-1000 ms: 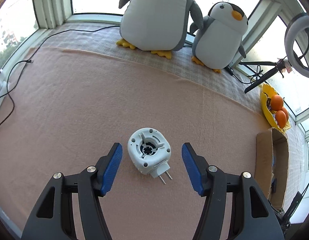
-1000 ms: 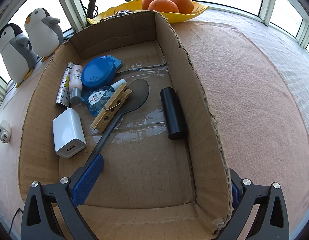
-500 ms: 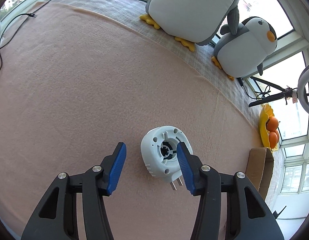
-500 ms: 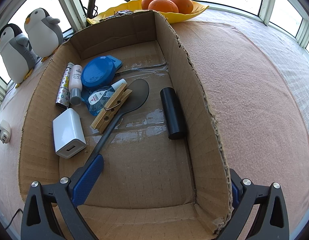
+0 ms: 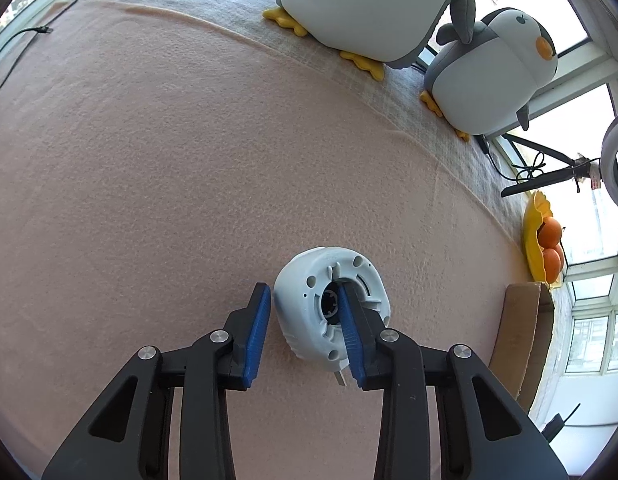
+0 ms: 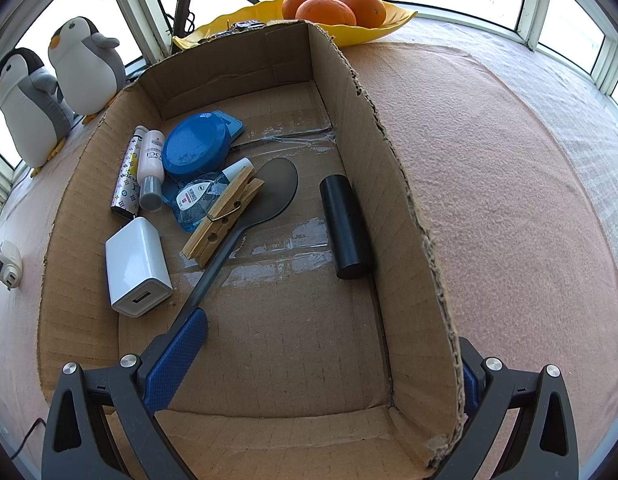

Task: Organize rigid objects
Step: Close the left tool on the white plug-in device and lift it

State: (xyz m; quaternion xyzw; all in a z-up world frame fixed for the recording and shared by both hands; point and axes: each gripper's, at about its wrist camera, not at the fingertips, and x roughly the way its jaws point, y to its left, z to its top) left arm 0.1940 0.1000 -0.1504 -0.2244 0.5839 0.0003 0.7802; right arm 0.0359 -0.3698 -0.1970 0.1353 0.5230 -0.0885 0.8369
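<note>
A white round plug-in device (image 5: 309,292) lies on the pink blanket, its hollow underside up and metal prongs toward me. My left gripper (image 5: 303,292) is over it with jaws closing. The right pad (image 5: 349,328) sits in the central hollow, while the left pad (image 5: 257,328) stands just outside the wall with a thin gap. The same device (image 6: 7,264) shows at the left edge of the right wrist view. My right gripper (image 6: 329,344) is open wide, straddling the right wall of the cardboard box (image 6: 389,160), one finger inside and one outside.
The box holds a white charger (image 6: 137,268), black spoon (image 6: 269,188), black cylinder (image 6: 345,224), clothespin (image 6: 225,212), blue case (image 6: 197,144) and small bottles. Two plush penguins (image 5: 489,76) sit by the window. A yellow dish of oranges (image 6: 333,4) stands behind the box.
The left gripper dropped onto the plug device and rolled slightly, and its jaws narrowed from either side of it to one finger inside the hollow. The right gripper stayed still.
</note>
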